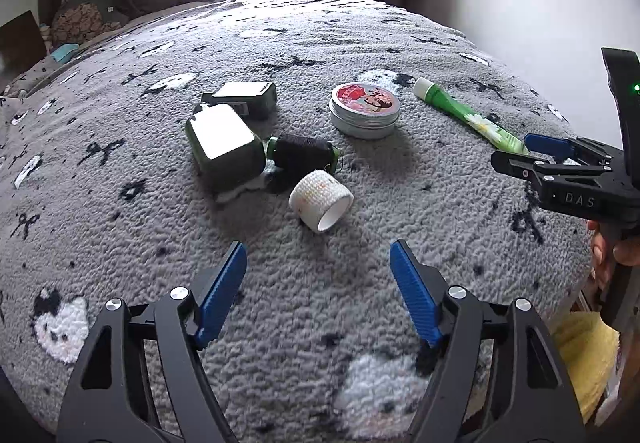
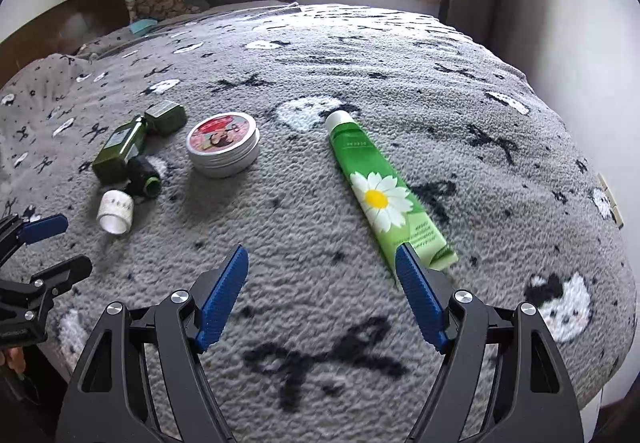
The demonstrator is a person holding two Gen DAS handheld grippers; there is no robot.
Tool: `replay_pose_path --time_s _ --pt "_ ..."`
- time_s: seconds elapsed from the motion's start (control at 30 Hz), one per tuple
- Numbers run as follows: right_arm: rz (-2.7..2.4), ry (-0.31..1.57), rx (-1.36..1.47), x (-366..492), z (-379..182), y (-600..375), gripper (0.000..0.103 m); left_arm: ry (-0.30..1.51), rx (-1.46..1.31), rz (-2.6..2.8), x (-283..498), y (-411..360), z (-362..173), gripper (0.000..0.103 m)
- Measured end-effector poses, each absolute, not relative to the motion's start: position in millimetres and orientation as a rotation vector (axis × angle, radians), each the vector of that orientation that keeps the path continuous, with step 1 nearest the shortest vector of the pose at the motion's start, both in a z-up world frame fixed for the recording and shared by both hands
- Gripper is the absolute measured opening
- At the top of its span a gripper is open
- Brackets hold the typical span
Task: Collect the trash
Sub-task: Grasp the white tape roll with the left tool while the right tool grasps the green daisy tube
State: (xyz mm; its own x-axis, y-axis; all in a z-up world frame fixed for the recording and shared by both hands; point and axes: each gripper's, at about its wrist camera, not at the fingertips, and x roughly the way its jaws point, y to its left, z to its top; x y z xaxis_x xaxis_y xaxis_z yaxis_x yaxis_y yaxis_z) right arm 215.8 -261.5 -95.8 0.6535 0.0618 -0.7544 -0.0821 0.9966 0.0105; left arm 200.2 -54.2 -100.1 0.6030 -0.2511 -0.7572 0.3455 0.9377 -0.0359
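2 open grippers [image 1: 318, 259] [image 2: 322, 263] hover over bare blanket [image 2: 320, 211] beside clutter.

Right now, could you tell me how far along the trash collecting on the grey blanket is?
Nothing looks collected yet. Both the left gripper and right gripper are open and empty. Still lying on the grey patterned blanket: green daisy-print tube, round metal tin, white tape roll, black thread spool, two green bottles.

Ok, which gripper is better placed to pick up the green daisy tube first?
Right. The green tube lies just ahead of the right gripper, its crimped end by one open finger. The left gripper faces the tape roll instead.
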Motion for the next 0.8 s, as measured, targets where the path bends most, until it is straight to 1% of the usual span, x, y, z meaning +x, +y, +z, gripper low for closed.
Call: replay_pose_path --time_s 0.2,0.33,0.47,0.6,0.63,0.7,0.73,0.77,0.8 --pt "0.074 0.886 -0.052 258 -102 -271 0.077 0.889 0.136 -0.35 230 -64 -115 0.059" --pt "0.075 0.918 -0.073 284 -110 -272 0.077 0.905 0.127 -0.349 245 -65 -123 0.056" --pt "0.08 0.941 -0.087 310 -116 -271 0.077 0.904 0.116 -0.355 255 -66 -125 0.056" --pt "0.089 0.971 -0.063 335 -122 -273 0.075 0.908 0.113 -0.358 265 -67 -124 0.047" --pt "0.091 0.976 -0.061 339 -123 -273 0.073 0.91 0.111 -0.36 267 -66 -124 0.043" --pt "0.108 0.99 -0.045 345 -125 -275 0.062 0.913 0.11 -0.362 270 -66 -123 0.037" --pt "0.113 0.994 -0.037 346 -126 -276 0.055 0.914 0.11 -0.366 270 -66 -123 0.036" --pt "0.112 0.993 -0.039 346 -125 -277 0.046 0.914 0.111 -0.368 269 -66 -123 0.035" --pt "0.117 0.993 -0.041 345 -125 -278 0.045 0.914 0.114 -0.369 267 -67 -123 0.035"
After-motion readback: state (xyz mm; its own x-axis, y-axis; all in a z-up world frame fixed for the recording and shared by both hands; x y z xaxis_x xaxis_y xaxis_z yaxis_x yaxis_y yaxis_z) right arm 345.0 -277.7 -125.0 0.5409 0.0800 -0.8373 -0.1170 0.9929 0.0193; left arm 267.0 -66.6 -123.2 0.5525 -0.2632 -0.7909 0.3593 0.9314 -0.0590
